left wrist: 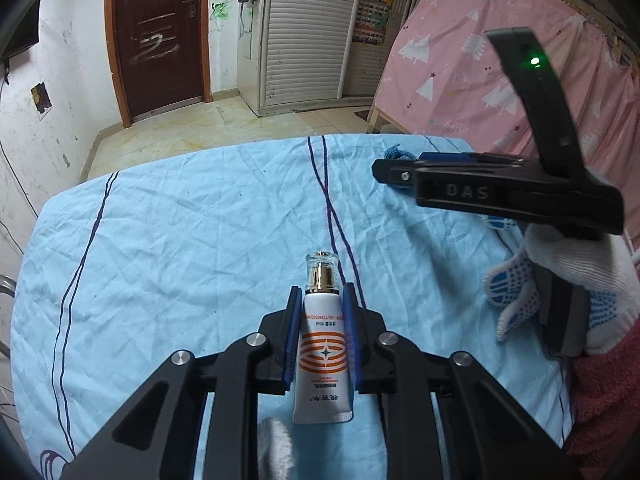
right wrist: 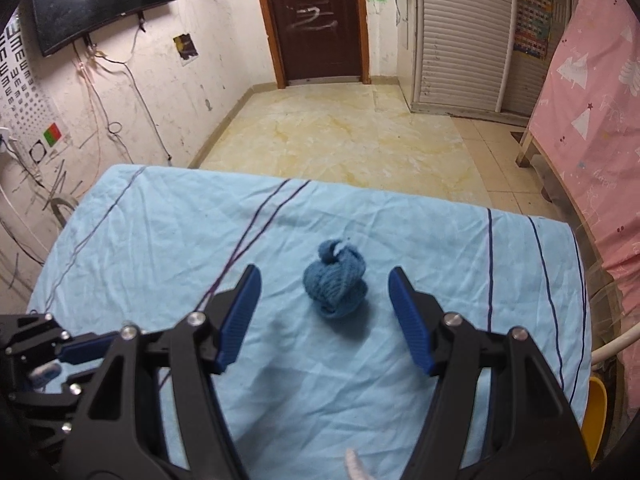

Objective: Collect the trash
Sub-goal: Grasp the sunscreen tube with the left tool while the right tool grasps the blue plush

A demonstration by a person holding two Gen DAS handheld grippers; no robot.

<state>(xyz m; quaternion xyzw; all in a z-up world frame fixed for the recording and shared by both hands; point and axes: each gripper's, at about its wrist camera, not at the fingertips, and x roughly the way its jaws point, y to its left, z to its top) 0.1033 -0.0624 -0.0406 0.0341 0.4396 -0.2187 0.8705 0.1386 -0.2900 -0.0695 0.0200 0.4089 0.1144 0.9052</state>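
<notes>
L gripper (left wrist: pixel 321 334) clamped on cream tube (left wrist: pixel 323 354) w/ cap fwd over blue sheet (left wrist: pixel 160 240), R gripper (right wrist: pixel 324 320) wide open around yarn ball (right wrist: pixel 335 283) mid-table, risk: soft yarn squashes/slips if jaws close too high.

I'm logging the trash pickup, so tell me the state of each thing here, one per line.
Left gripper: shut on the cream tube.
Cream tube: held between the blue pads, cap on, pointing away from the camera.
Right gripper: open, fingers either side of the yarn ball, not touching it.
Yarn ball: loose on the blue sheet, not gripped.
Blue sheet: spread out, wrinkled.
Door: closed.
</notes>
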